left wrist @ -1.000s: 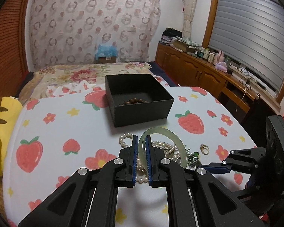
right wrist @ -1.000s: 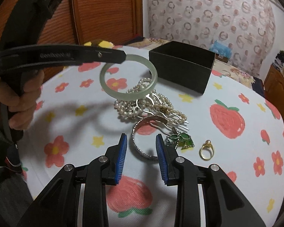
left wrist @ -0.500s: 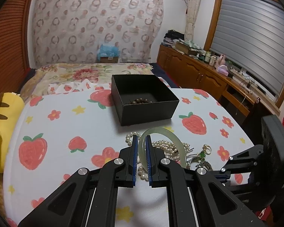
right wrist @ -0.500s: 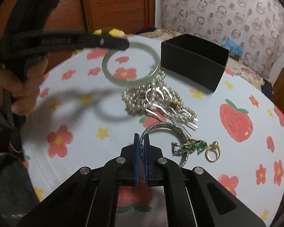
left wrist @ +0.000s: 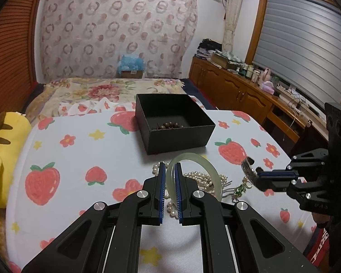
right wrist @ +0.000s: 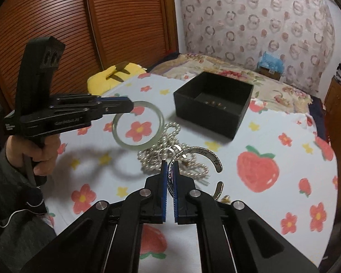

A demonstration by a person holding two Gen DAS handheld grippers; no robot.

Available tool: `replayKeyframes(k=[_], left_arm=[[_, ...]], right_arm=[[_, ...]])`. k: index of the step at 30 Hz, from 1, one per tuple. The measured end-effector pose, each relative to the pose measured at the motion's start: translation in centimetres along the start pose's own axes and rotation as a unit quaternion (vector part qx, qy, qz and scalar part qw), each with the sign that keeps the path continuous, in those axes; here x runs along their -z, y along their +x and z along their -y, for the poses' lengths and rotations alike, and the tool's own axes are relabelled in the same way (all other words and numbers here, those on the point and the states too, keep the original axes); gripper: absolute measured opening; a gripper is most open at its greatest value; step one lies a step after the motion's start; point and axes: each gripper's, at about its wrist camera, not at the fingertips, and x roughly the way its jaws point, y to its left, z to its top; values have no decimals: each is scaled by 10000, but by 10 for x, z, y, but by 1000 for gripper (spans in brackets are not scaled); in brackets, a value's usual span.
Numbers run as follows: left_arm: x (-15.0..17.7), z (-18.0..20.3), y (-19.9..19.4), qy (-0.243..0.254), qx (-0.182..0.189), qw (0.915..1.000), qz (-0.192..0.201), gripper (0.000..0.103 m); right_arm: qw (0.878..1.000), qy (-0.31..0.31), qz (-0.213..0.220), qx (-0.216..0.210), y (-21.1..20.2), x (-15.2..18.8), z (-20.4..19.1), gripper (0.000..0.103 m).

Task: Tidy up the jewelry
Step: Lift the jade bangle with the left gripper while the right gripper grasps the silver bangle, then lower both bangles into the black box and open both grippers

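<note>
Left claw [left wrist: 169, 166] pinches jade bangle [left wrist: 210, 170] (right claw [right wrist: 169, 166] clamps silver cuff [right wrist: 202, 151]).

From my left wrist camera, the pearl necklace [left wrist: 202, 177] is partly hidden behind the jade bangle [left wrist: 194, 159] and my left tongs [left wrist: 169, 191]. The small green piece [left wrist: 238, 190] is too small for me to tell what it is. In the black box [right wrist: 212, 111] I see only a few dark beads [left wrist: 170, 125]. My right tongs [right wrist: 169, 187] cover part of the silver cuff [right wrist: 200, 152], and a gold thing [right wrist: 225, 198] is almost fully hidden behind them.
</note>
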Motion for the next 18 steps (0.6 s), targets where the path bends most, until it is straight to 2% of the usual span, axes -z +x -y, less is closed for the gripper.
replayKeyframes(k=[10,18], left_arm=[[-20,6,7,102,-121,9998,103,7],[-39,-1,23,106,-216,9996,115,7]], right_arm=[[9997,-119,2,204,10,-19,15,5],[9996,-186,133,163,21,-44,29,5]])
